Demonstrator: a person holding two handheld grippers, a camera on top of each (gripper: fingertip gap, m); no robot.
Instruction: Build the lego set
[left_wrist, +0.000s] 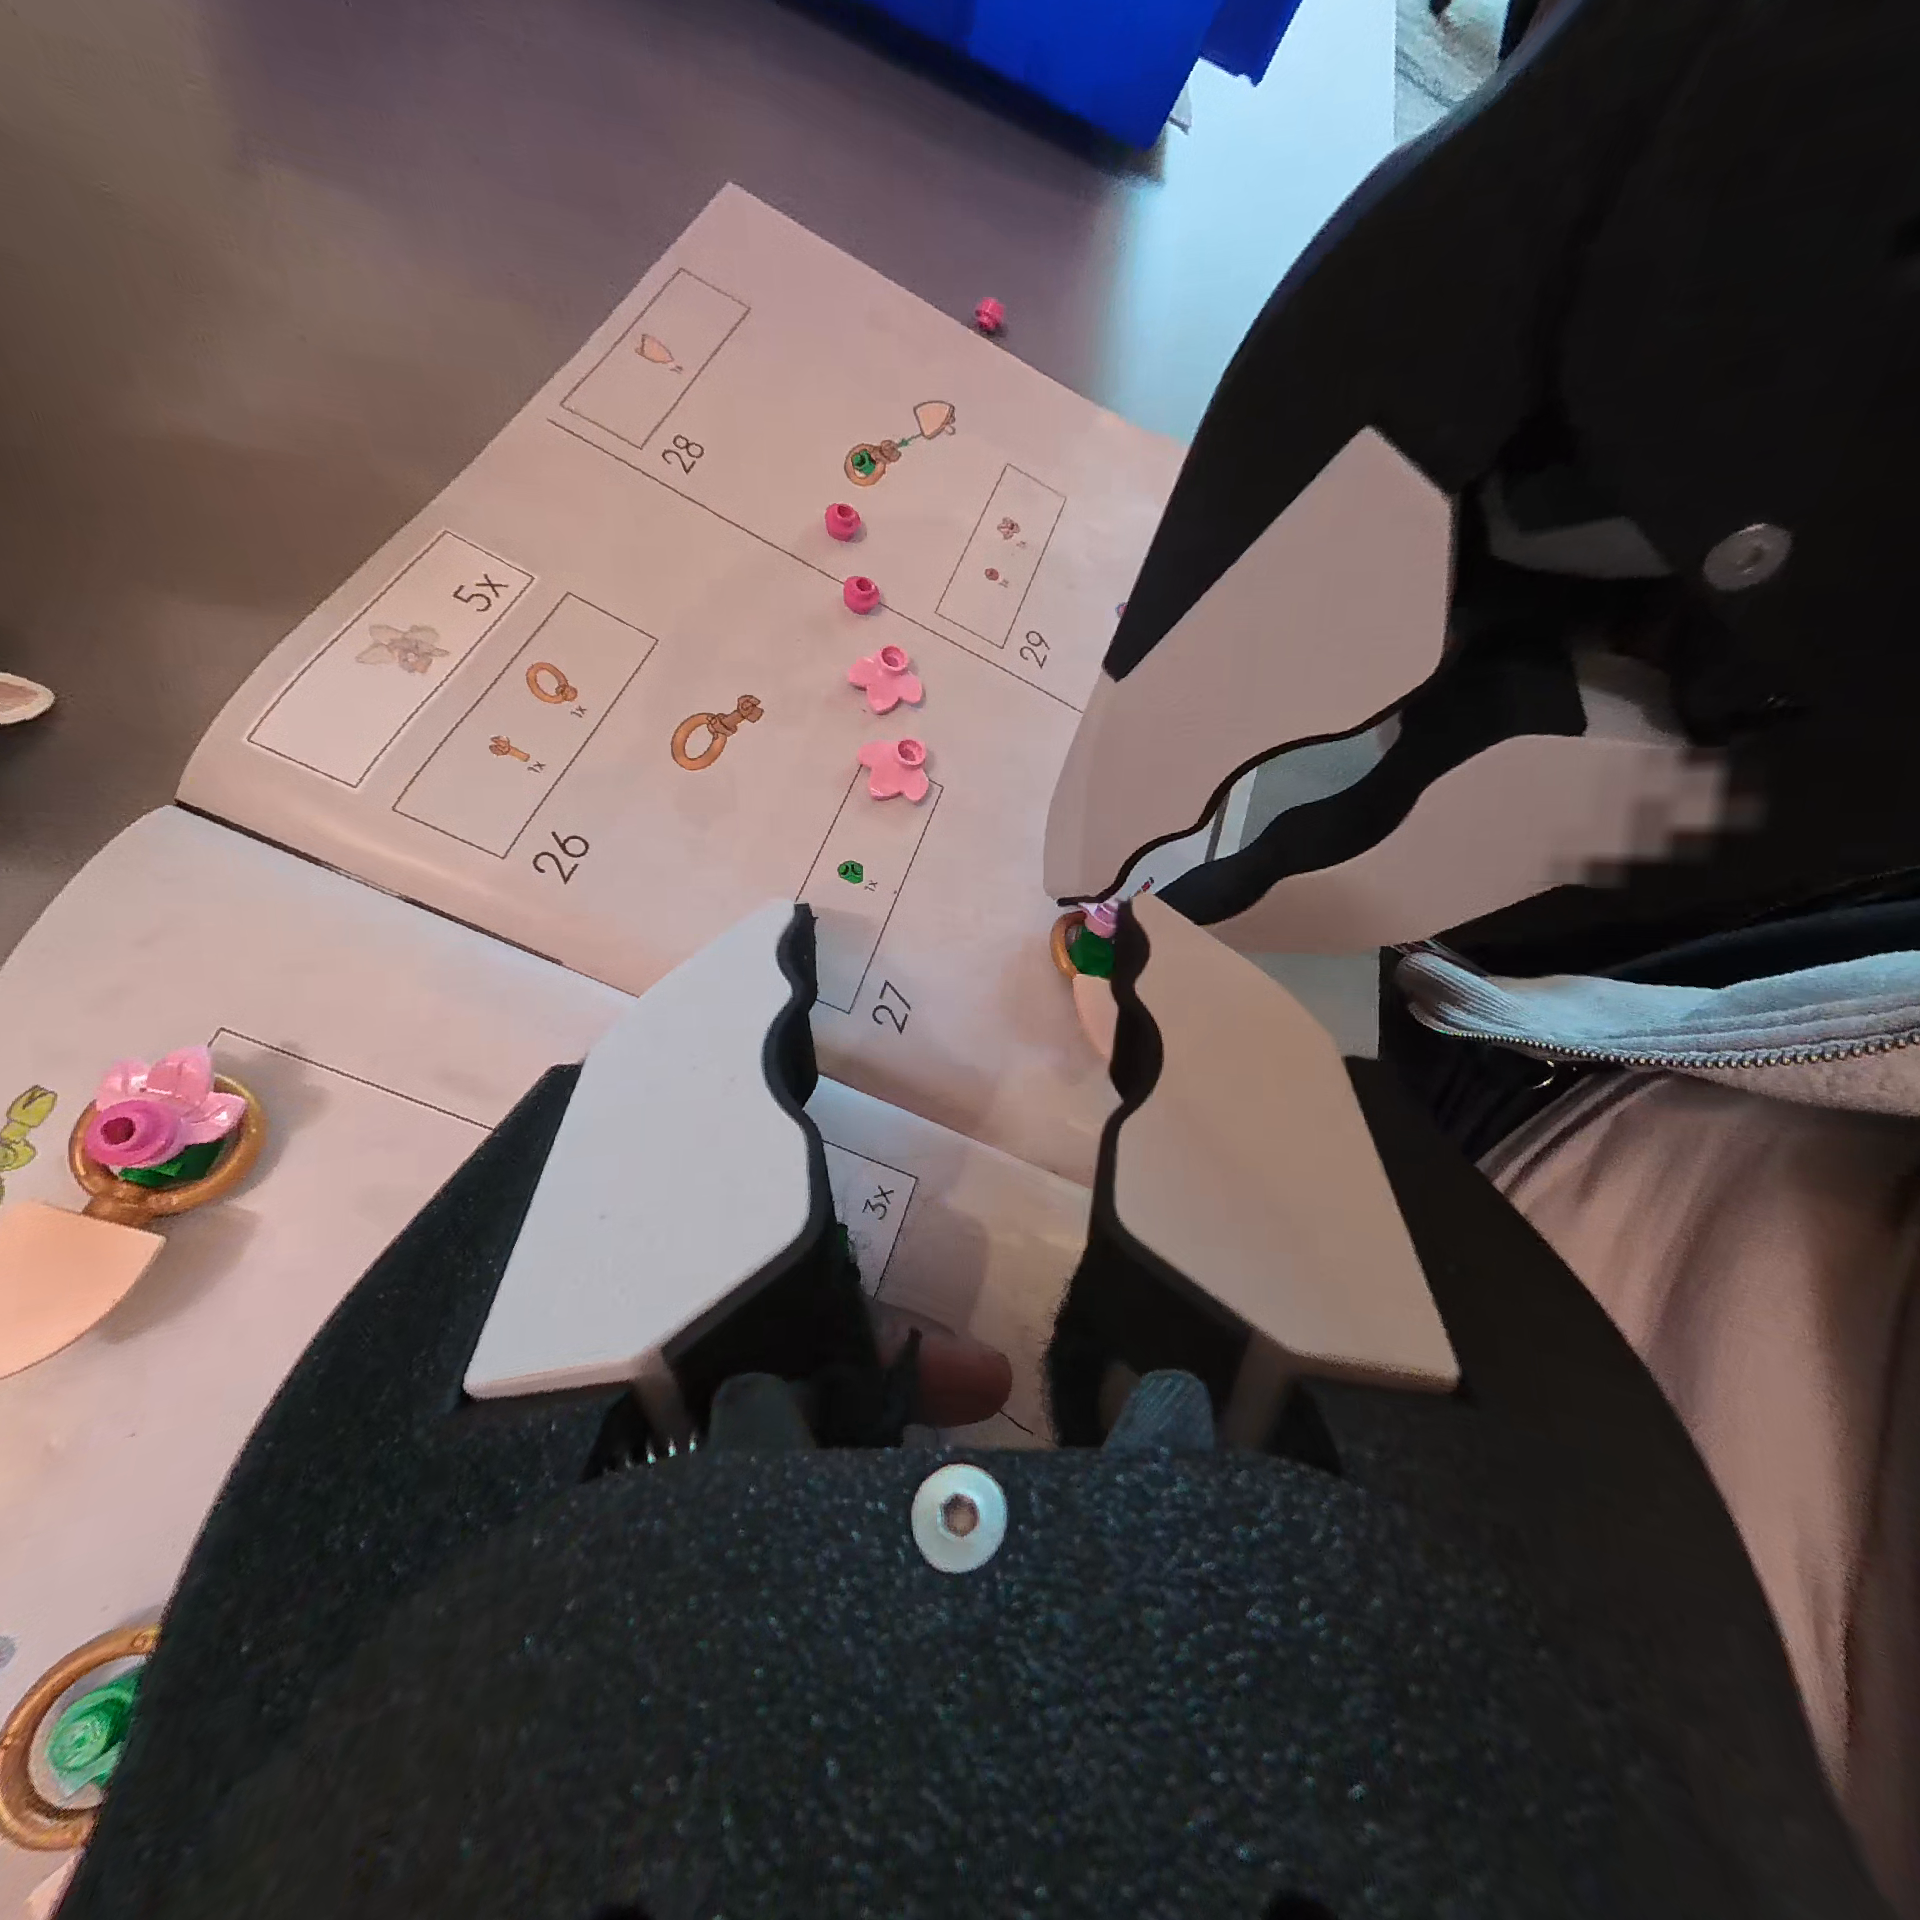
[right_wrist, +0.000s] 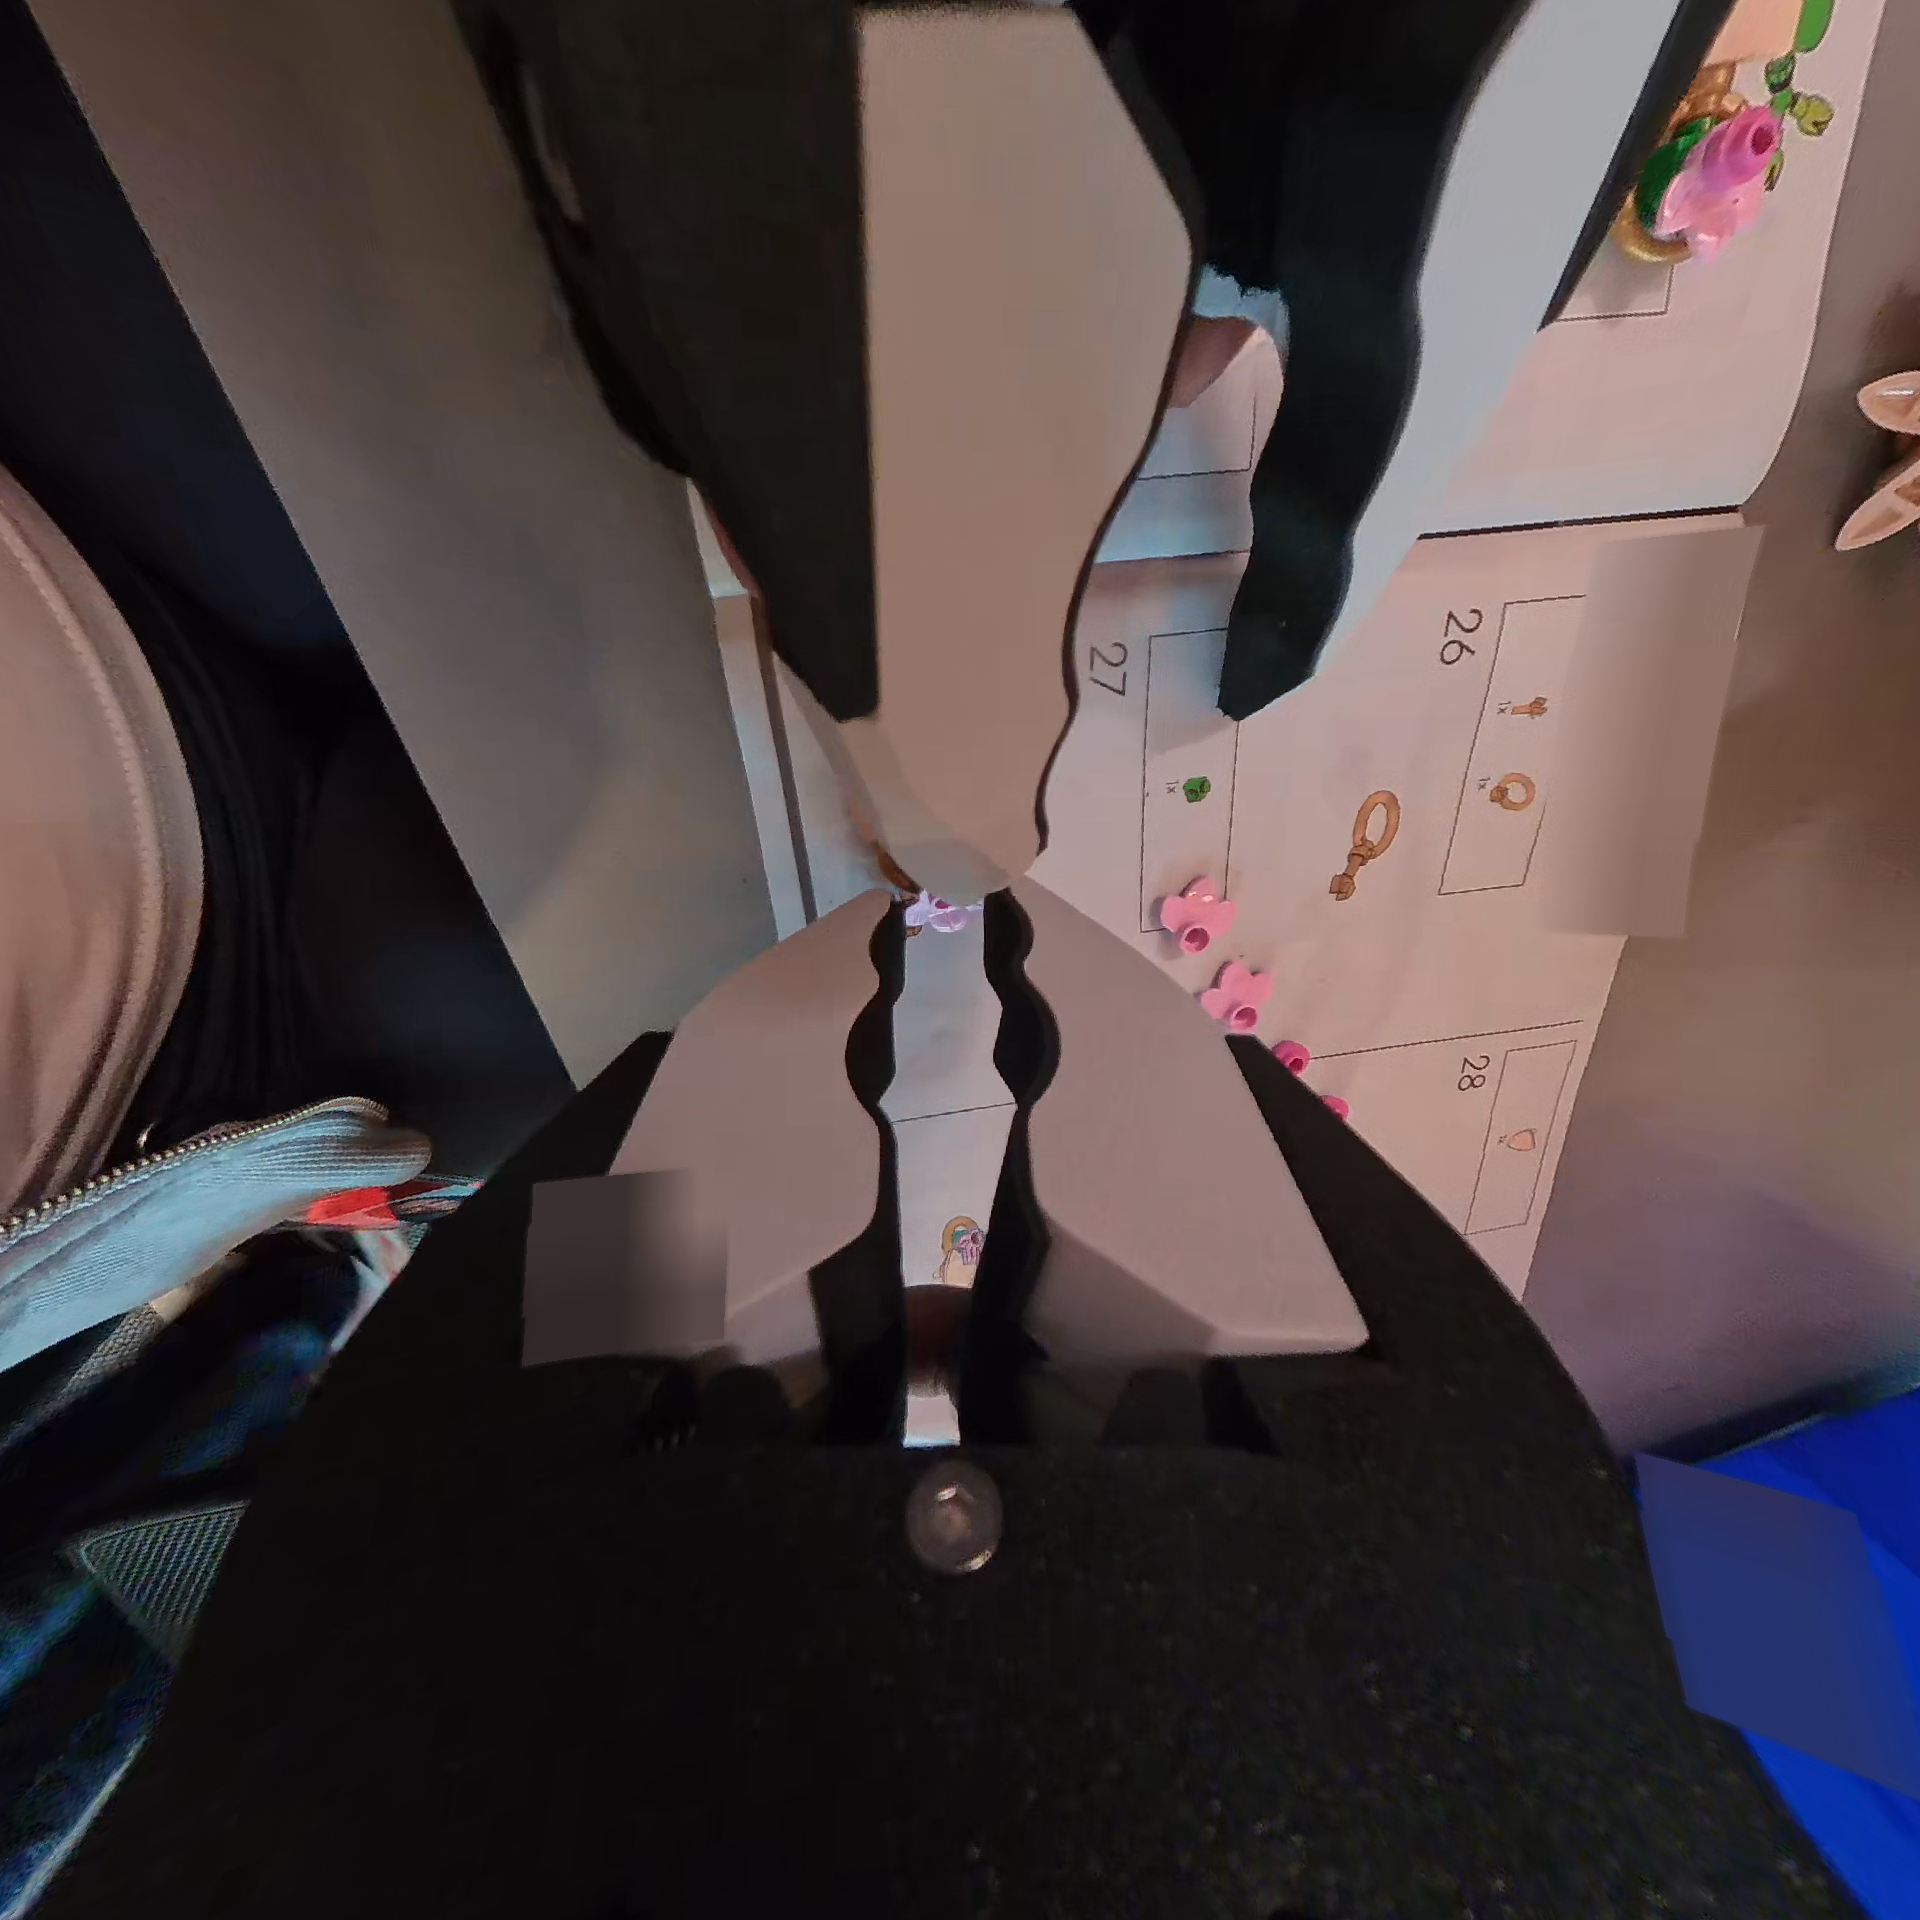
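Note:
An open instruction booklet lies on the grey table. My left gripper is open wide. Its right fingertip rests against a small assembly of a gold ring, a green piece and a tan petal. My right gripper is shut on a light pink flower piece, holding it right at the top of that assembly. In the left wrist view the right gripper comes in from the upper right, tips nearly together. The left gripper's finger hides most of the assembly in the right wrist view.
Two pink flower pieces and dark pink round studs lie on the booklet; another stud lies beyond it. A finished flower on a gold ring lies left. A blue bin stands behind. A person's grey jacket is at the right. My left and right fingertips are right by each other.

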